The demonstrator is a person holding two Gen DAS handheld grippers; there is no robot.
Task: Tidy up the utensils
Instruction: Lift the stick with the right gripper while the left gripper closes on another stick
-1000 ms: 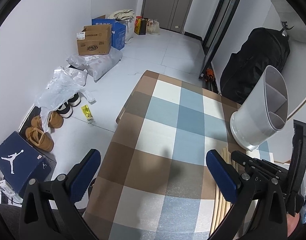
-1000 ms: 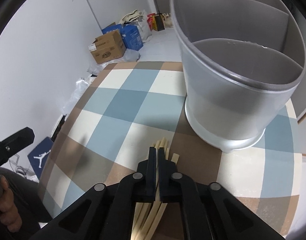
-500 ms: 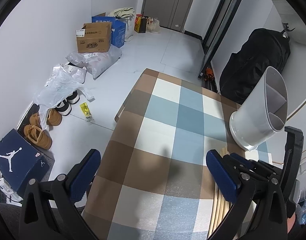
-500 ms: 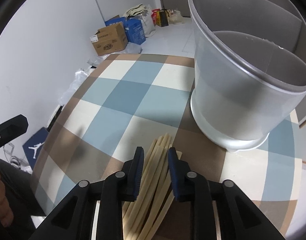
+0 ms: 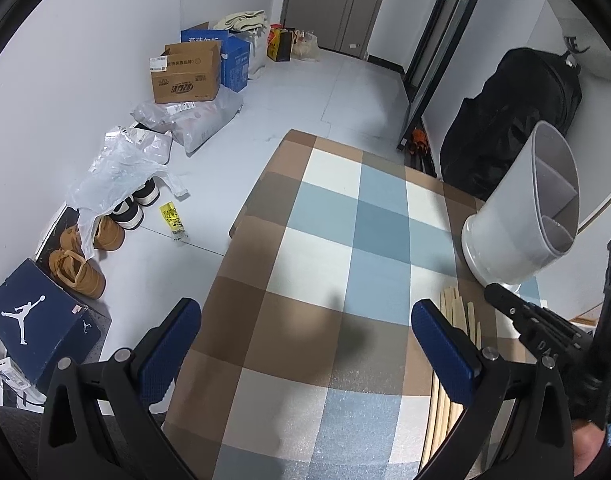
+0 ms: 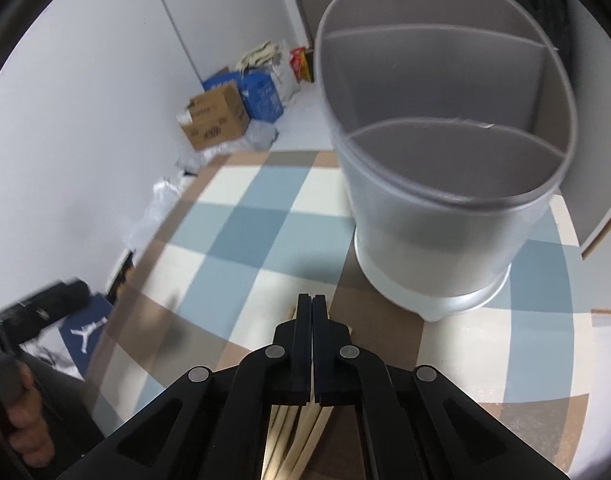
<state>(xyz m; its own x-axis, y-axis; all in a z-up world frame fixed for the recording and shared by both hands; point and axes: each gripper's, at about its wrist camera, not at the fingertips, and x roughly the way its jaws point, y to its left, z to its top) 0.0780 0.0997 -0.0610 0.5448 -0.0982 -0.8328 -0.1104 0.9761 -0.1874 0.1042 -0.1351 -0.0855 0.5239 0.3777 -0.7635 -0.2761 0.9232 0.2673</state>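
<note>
Checked blue, brown and cream cloth covers the tabletop (image 5: 325, 240), with boxes and shoes on the pale floor beyond. My right claw (image 6: 312, 304) has just been closing: half a second ago its 2 pads stood apart over the bundle of pale wooden chopsticks (image 6: 293, 436), and now they meet flush with no gap showing. No stick shows between the pads. The chopsticks show only beneath the fingers, lying flat on the cloth, so I cannot tell whether 1 is pinched lower down. My guess is this bite caught nothing, or at most a thin sliver. The tall grey divided plastic holder (image 6: 445, 200) stands upright just beyond the chopstick tips, its compartments bare. My left claw (image 5: 303, 312) hangs wide open over the cloth, holding nothing. None of the sorting is done yet.
</note>
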